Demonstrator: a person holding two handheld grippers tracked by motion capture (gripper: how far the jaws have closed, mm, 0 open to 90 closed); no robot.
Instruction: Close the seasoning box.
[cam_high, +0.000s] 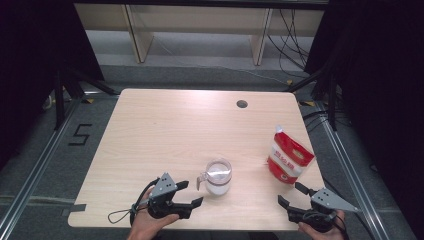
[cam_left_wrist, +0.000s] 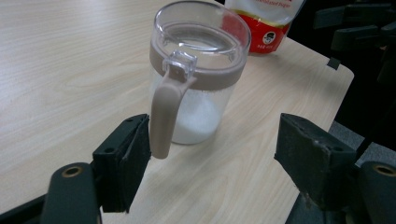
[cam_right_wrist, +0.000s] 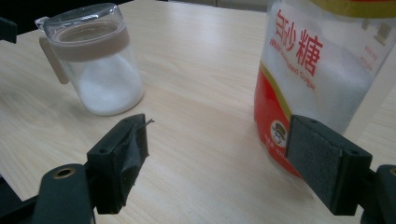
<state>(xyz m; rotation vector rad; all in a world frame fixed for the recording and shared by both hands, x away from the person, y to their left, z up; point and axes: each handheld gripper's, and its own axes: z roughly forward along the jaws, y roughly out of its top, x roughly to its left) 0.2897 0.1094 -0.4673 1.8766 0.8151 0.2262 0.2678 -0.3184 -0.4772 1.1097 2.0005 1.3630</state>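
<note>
A clear jar (cam_high: 218, 176) with a taupe band, lid and handle stands near the table's front edge, about a third full of white sugar. My left gripper (cam_high: 192, 193) sits just left of it, open. In the left gripper view the jar's handle (cam_left_wrist: 163, 112) hangs right beside the left jaw of that gripper (cam_left_wrist: 215, 140), with the pads wide apart. A red and white sugar bag (cam_high: 289, 155) stands upright at the right. My right gripper (cam_high: 290, 193) is open in front of it. In the right gripper view its jaws (cam_right_wrist: 219, 135) frame bare wood between jar (cam_right_wrist: 98, 60) and bag (cam_right_wrist: 322, 70).
The light wooden table (cam_high: 165, 125) has a round cable hole (cam_high: 242, 104) at the back right. The bag (cam_left_wrist: 264, 23) stands close to the table's right edge. Black stands and cables flank the table on the floor, and a "5" mark (cam_high: 80, 134) is on the floor at the left.
</note>
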